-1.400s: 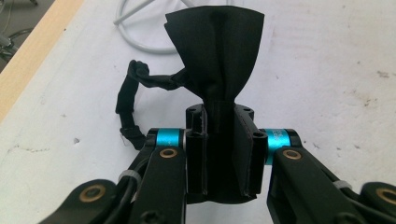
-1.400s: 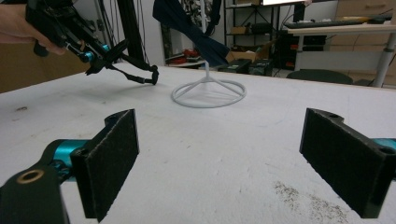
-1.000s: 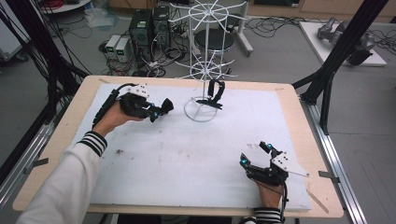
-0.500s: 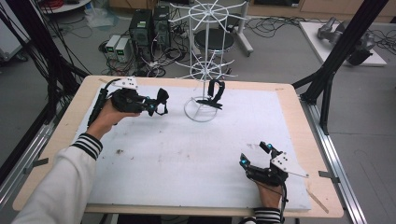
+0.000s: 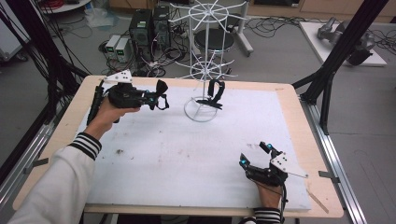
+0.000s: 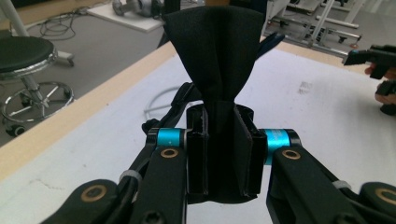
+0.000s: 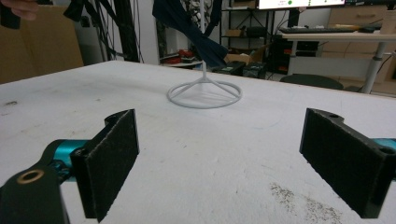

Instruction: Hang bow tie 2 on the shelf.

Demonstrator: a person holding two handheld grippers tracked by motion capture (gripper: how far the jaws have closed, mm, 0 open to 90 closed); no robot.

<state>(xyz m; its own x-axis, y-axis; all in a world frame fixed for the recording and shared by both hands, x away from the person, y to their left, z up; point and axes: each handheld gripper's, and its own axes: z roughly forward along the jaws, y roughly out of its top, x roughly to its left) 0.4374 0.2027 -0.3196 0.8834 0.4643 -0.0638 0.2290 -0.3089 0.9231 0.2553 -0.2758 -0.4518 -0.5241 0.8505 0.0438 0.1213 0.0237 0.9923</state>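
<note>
Worktop room was plentiful — the white mat's middle and near-left stretches lay bare, with wooden edge showing on all sides. A white wire rack stood near the far edge, about midway along it, its ring base on the mat, and a dark cloth piece hung on its lower tier.

Toward the far-left corner, the left gripper was held above the mat with its jaws pointing at the rack and well apart from it. Those jaws were pressed together on a black cloth — pinched at its gathered waist between the pads, the rest fanning out beyond the tips.

Near the near-right corner, the right gripper sat low over the mat, jaws spread wide with nothing between them, well apart from the rack.
</note>
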